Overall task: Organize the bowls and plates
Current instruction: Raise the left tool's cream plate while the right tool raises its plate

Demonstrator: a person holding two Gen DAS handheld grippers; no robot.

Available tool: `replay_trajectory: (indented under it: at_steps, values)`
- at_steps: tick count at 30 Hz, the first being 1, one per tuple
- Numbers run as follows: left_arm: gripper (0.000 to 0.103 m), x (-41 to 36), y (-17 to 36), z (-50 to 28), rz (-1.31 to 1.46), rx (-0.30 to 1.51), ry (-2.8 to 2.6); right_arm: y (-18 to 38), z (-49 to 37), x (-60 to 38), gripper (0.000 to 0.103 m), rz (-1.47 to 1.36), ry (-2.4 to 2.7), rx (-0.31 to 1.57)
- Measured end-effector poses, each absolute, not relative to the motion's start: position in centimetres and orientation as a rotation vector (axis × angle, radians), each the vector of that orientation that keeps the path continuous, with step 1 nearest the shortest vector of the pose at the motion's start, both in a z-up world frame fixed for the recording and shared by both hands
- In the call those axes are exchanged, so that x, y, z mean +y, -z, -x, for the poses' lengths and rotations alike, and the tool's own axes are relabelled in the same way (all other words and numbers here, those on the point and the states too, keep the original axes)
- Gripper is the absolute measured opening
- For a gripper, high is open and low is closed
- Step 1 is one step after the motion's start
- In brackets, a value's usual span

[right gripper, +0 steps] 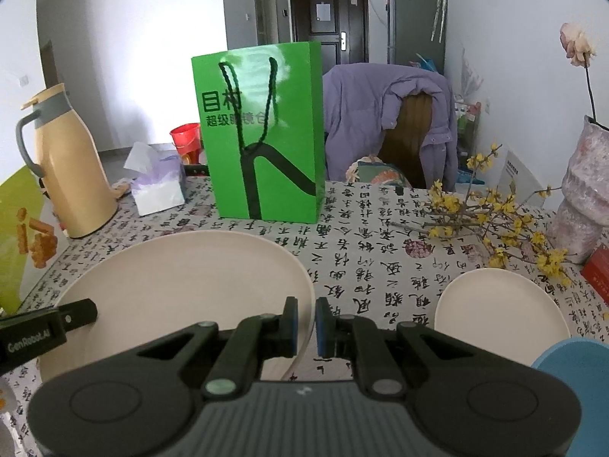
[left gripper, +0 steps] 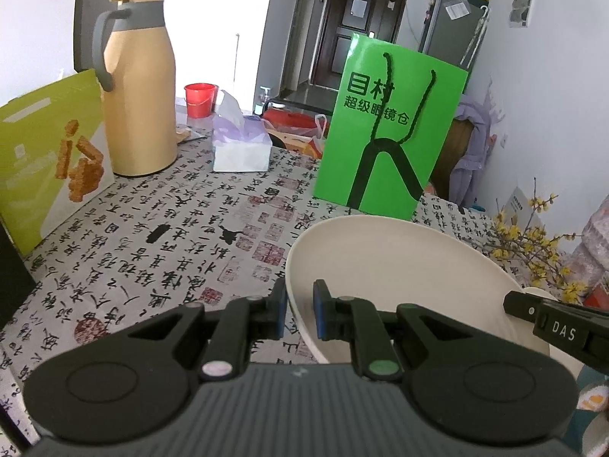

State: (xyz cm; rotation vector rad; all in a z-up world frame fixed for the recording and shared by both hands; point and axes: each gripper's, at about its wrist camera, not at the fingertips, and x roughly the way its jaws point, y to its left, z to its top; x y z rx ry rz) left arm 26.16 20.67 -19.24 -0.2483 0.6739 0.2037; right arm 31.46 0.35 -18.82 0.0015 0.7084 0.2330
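A large cream plate (left gripper: 396, 266) is held above the table between both grippers. My left gripper (left gripper: 299, 314) is shut on its left rim. My right gripper (right gripper: 305, 327) is shut on its right rim; the plate (right gripper: 182, 289) fills the lower left of the right wrist view. The right gripper's finger (left gripper: 540, 314) reaches in at the right edge of the left wrist view, and the left gripper's finger (right gripper: 57, 323) shows at the left of the right wrist view. A smaller cream plate (right gripper: 498, 304) lies on the table to the right, with a blue dish (right gripper: 578, 373) partly in view at the lower right.
A green paper bag (right gripper: 266, 133) stands behind the plate. A beige thermos (left gripper: 139, 87), tissue box (left gripper: 239, 144) and green carton (left gripper: 42, 160) are at the left. Yellow flower twigs (right gripper: 495, 213) and a pink vase (right gripper: 586, 190) are at the right. A chair with purple jacket (right gripper: 388, 114) is behind the table.
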Motion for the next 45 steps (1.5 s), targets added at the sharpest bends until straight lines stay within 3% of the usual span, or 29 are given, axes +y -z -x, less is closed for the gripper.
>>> replay_trajectory:
  at_steps: [45]
  values:
    - [0.014, 20.9, 14.7, -14.5, 0.241, 0.56, -0.264, 15.1, -20.7, 0.2, 0.009, -0.044, -0.321, 0.588]
